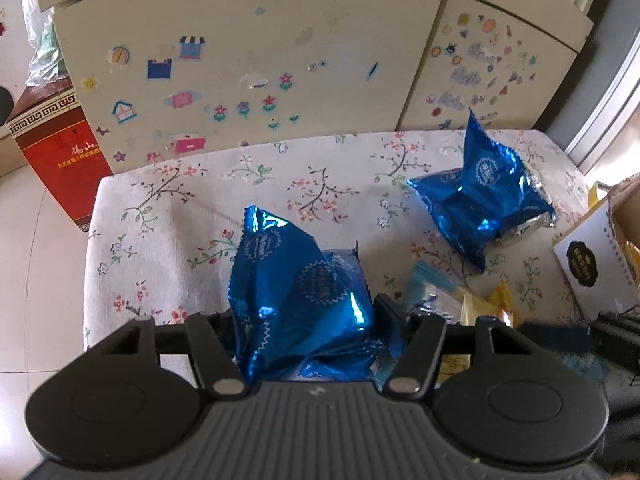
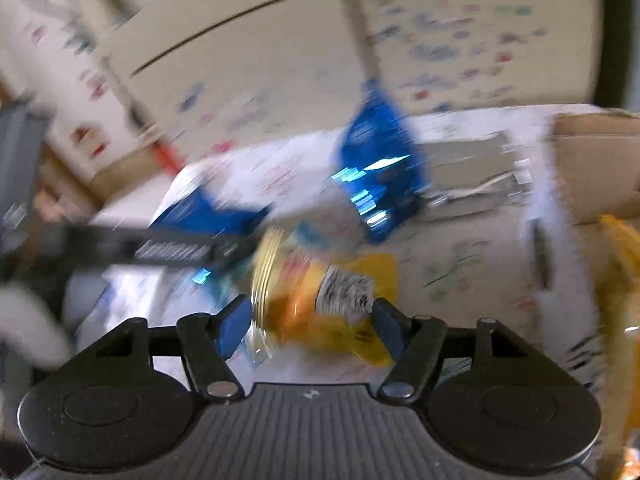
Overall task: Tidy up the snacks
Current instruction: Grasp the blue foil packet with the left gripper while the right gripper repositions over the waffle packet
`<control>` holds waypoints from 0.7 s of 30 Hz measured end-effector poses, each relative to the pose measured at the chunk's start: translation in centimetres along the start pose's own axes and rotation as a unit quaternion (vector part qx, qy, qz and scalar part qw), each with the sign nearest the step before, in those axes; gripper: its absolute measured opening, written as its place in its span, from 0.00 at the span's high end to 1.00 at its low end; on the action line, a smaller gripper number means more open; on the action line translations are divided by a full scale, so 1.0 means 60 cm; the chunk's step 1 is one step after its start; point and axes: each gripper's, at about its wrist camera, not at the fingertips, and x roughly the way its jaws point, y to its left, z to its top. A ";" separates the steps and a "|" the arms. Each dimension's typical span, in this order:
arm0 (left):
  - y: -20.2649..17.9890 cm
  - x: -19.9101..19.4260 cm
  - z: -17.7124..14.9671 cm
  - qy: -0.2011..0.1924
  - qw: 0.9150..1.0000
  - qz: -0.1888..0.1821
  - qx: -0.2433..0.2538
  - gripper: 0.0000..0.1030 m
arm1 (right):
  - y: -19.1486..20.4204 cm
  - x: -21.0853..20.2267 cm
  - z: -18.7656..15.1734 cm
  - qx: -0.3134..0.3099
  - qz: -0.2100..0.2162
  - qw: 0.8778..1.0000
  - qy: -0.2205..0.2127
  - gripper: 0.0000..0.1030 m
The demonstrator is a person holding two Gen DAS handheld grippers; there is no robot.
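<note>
In the left wrist view my left gripper is shut on a shiny blue foil snack pack, held over the floral-covered table. A second blue foil pack lies at the table's far right. Yellow and pale blue packs lie to the right of my fingers. The right wrist view is motion-blurred. There my right gripper has a yellow snack pack between its jaws, which stand wide; whether they grip it is unclear. A blue pack lies beyond, and the left gripper crosses at left.
A cream cabinet with stickers stands behind the table. A red carton stands on the floor at left. A cardboard box sits at the table's right edge; it also shows in the right wrist view.
</note>
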 end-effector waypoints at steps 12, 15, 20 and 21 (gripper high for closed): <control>0.009 -0.027 -0.021 0.005 1.000 -0.011 -0.005 0.39 | 0.076 -0.056 -0.024 -0.121 0.037 0.991 0.042 0.29; 0.014 -0.030 -0.025 0.005 1.000 -0.012 -0.004 0.39 | 0.060 -0.057 -0.017 -0.144 0.009 0.989 0.030 0.28; 0.017 -0.030 -0.023 0.001 1.000 -0.008 0.000 0.39 | 0.043 -0.035 -0.018 -0.213 -0.050 0.975 0.022 0.28; 0.016 -0.029 -0.023 0.001 1.000 -0.008 0.000 0.39 | 0.041 -0.029 -0.016 -0.214 -0.049 0.975 0.021 0.28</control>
